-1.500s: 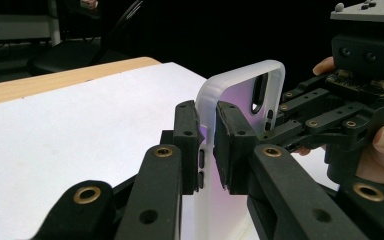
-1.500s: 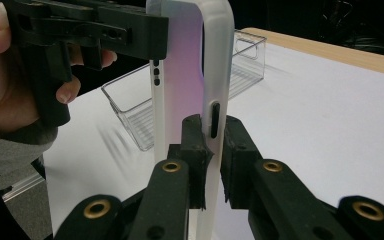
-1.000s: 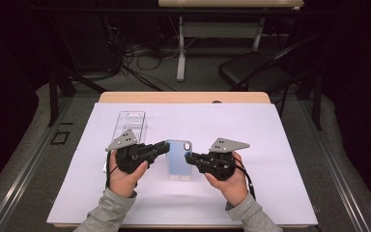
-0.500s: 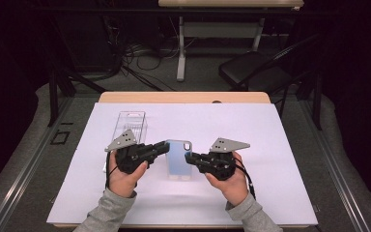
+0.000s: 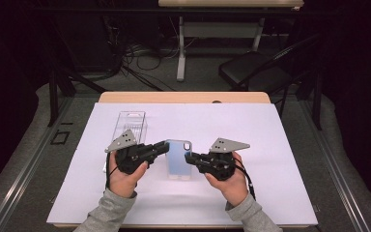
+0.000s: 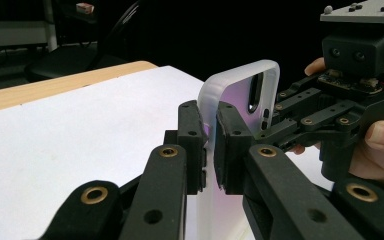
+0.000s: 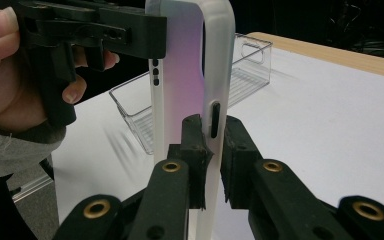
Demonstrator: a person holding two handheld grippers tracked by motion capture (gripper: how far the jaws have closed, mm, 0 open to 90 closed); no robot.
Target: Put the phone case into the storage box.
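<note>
Between my two hands, above the white sheet (image 5: 280, 145) that covers the counter (image 5: 183, 97), I hold a phone case (image 5: 178, 158), frosted at the rim and pale blue to lilac on its flat side. My left gripper (image 5: 163, 147) is clamped on its left long edge, near the end with the camera cutout. In the left gripper view the two black pads (image 6: 192, 135) press that edge from both sides, the case (image 6: 240, 95) standing upright between them. My right gripper (image 5: 189, 157) pinches the opposite long edge, and in the right gripper view its pads (image 7: 196, 142) close on the rim just beside a slim side slot, with the case (image 7: 190, 65) rising straight up from the jaws. Both grippers are narrow, each holding the case and nothing else.

From the high view the case lies roughly flat between the grippers, its camera end pointing away from me, near the middle of the sheet. Whether its near end touches the sheet I cannot tell.

Just beyond my left hand (image 5: 121, 176) sits a clear plastic tray (image 5: 131, 124) on the sheet, apart from the case. My right hand (image 5: 229, 181) rests low over the sheet, grey sleeves (image 5: 107, 215) at both wrists.
</note>
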